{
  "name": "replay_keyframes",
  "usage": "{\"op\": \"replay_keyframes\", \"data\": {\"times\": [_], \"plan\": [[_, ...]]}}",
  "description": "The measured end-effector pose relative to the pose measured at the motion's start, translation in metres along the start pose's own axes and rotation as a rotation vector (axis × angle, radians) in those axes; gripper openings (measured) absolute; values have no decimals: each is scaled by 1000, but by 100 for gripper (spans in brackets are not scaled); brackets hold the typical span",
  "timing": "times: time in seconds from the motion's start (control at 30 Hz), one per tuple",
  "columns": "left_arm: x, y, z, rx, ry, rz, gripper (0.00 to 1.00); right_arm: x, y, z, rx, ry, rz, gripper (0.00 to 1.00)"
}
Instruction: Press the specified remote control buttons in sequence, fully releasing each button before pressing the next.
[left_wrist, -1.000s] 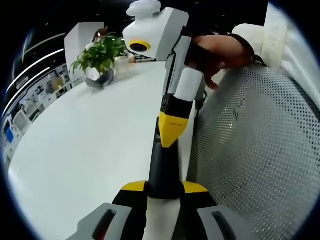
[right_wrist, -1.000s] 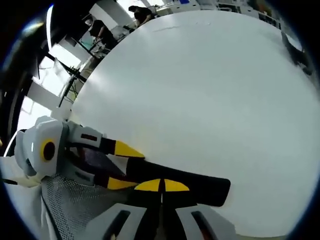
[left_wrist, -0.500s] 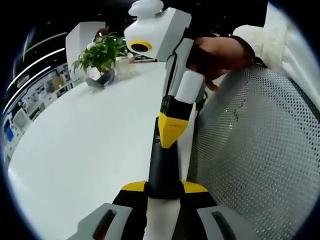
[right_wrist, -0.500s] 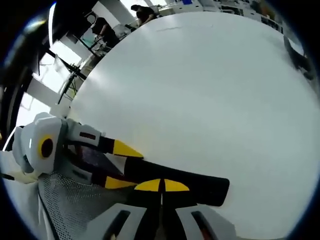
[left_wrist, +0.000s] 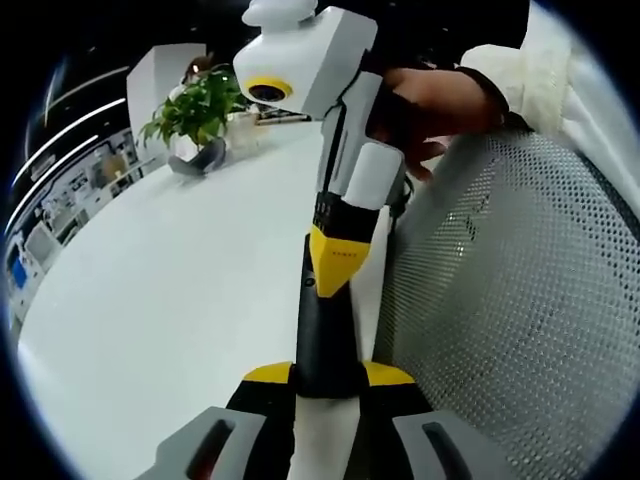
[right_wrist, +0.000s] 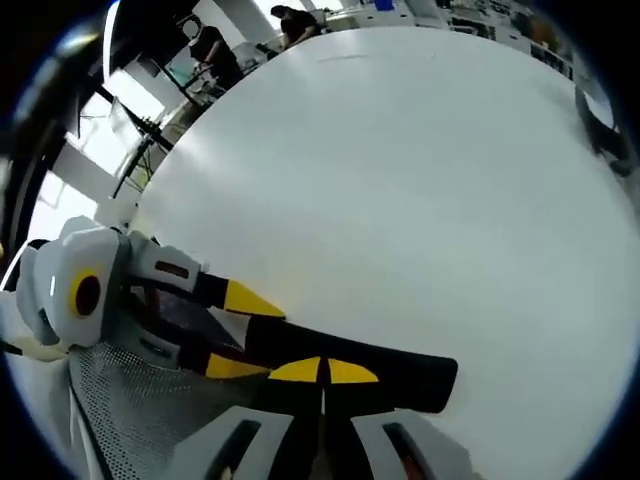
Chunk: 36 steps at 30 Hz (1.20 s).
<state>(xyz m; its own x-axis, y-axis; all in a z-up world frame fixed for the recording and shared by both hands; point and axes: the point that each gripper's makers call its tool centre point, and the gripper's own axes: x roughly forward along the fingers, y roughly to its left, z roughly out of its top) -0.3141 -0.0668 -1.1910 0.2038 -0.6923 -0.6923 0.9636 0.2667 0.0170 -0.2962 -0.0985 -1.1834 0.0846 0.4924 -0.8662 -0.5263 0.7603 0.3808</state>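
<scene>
Remote (left_wrist: 325, 335) is clamped crosswise between the left gripper's (left_wrist: 328, 376) yellow tips at 6 o'clock in the left gripper view. Its black body runs up toward 12 from there.

Right gripper (left_wrist: 335, 262) comes down from 12 in that view, jaws closed flat together with no gap. Its yellow tip sits on the remote's upper face about midway along. Looks like contact, but whether a button is actually depressed can't be told from here. A hand (left_wrist: 440, 100) with a white sleeve grips its handle at 1 o'clock.

In the right gripper view the same closed tips (right_wrist: 322, 371) rest on the remote (right_wrist: 405, 372) at 6 o'clock, seam between them just visible. Left gripper (right_wrist: 240, 332) enters from 8 o'clock, one yellow tip each side of the remote's near end.

White table (right_wrist: 400, 180) lies under everything. Grey mesh chair back (left_wrist: 510, 300) is at 3 to 5 o'clock in the left gripper view. Potted plant (left_wrist: 200, 115) stands on the table at 11, well apart from the remote.
</scene>
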Motion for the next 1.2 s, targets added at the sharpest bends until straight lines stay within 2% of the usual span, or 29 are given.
{"op": "replay_keyframes", "data": {"times": [0.3,0.5,0.63,0.8,1.2], "plan": [[0,0,0,-26,8,10,24,-1,0,0,3,-3,-1,0],[0,0,0,-34,1,7,24,-3,8,5,1,-47,36,0],[0,0,0,-34,1,9,24,0,13,3,-7,-36,58,0],[0,0,0,-33,1,9,24,5,12,-2,-36,-1,41,0],[0,-1,0,-13,6,1,24,5,12,-1,-53,-7,21,0]]}}
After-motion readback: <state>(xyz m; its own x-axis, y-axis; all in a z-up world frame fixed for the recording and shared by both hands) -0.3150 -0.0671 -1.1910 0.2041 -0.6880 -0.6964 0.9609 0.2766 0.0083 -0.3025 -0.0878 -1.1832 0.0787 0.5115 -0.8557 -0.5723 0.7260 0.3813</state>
